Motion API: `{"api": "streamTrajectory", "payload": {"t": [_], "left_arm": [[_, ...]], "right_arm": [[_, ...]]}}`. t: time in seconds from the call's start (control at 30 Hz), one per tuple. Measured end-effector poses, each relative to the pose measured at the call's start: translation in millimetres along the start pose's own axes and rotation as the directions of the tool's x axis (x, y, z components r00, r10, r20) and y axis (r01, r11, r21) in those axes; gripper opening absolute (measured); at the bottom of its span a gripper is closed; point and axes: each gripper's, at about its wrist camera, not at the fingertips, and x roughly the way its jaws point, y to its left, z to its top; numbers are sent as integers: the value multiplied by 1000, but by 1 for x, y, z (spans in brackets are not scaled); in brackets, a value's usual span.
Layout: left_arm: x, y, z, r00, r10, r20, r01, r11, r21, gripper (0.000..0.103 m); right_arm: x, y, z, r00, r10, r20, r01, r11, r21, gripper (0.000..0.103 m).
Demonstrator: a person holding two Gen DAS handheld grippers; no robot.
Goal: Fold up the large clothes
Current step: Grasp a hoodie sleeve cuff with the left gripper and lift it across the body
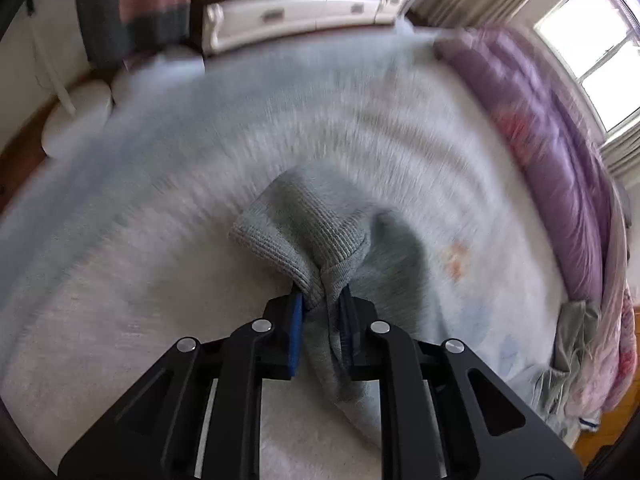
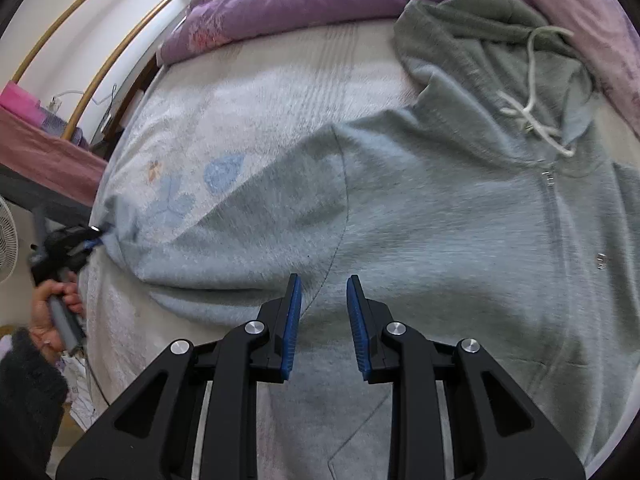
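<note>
A grey zip-up hoodie [image 2: 440, 216] lies spread on the bed, hood [image 2: 492, 36] at the far right, one sleeve [image 2: 248, 216] stretched out to the left. My left gripper [image 1: 322, 304] is shut on the ribbed cuff [image 1: 304, 228] of that sleeve and holds it above the bed; it also shows in the right wrist view [image 2: 90, 242] at the sleeve's end. My right gripper [image 2: 323, 304] is open and empty, just above the hoodie's body near the armpit seam.
The bed has a pale fleece sheet [image 1: 200, 200]. A purple quilt [image 2: 280, 4] lies bunched along the far side [image 1: 560, 168]. A white dresser [image 1: 296, 16] stands beyond the bed. A fan [image 2: 6, 240] stands at the left.
</note>
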Motion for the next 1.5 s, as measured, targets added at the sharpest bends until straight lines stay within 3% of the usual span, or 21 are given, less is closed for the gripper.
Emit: {"api": "streamTrajectory", "payload": {"t": [0.1,0.2,0.3,0.4,0.53,0.67,0.73,0.83,0.97,1.07,1.1,1.23,1.4,1.47,1.5], "left_arm": [[-59,2,4,989,-45,143,43,999,17,15],[-97,-2,-3,979,-58,197,46,997,63,15],[-103,-11,-20,983,-16,182,-10,990,143,15],[-109,-19,-34,986,-5,168,-19,990,138,15],[-149,-62,-58,970,-20,241,-30,980,198,15],[-185,-142,-89,955,-93,281,1,950,311,15],[-199,-204,-118,947,-156,281,33,917,397,15],[-202,-281,-158,942,-217,257,67,869,489,15],[-178,-393,-237,944,-300,138,165,791,589,15],[-151,-464,-304,951,-306,32,211,726,655,16],[-141,-479,-321,953,-304,7,224,716,662,16],[-96,-525,-395,967,-239,-88,230,676,700,16],[-42,-555,-458,974,-142,-174,225,625,747,17],[-23,-560,-476,977,-65,-204,202,599,775,28],[-16,-560,-483,974,-27,-224,196,587,786,47]], "right_arm": [[12,1,3,998,58,-1,-58,998,2,22],[37,3,4,998,54,-29,-55,998,-11,21],[73,-12,-1,993,17,-117,-11,999,52,19],[76,-17,-1,992,39,-116,-31,997,71,19],[40,-30,-5,989,123,-80,-117,990,78,20],[-23,-67,-17,992,124,8,-125,991,48,23],[-62,-99,-23,994,99,52,-101,994,31,23],[-112,-147,-29,994,40,100,-42,999,20,23],[-180,-230,-33,983,-61,174,51,997,64,23],[-224,-296,-32,963,-151,223,124,984,130,23],[-235,-318,-31,956,-183,230,148,976,161,23],[-263,-393,-23,932,-281,228,218,939,265,24],[-281,-469,-11,923,-323,210,225,894,387,27],[-281,-497,-3,928,-328,176,228,874,428,44],[-278,-506,1,937,-311,162,209,866,455,49]]}}
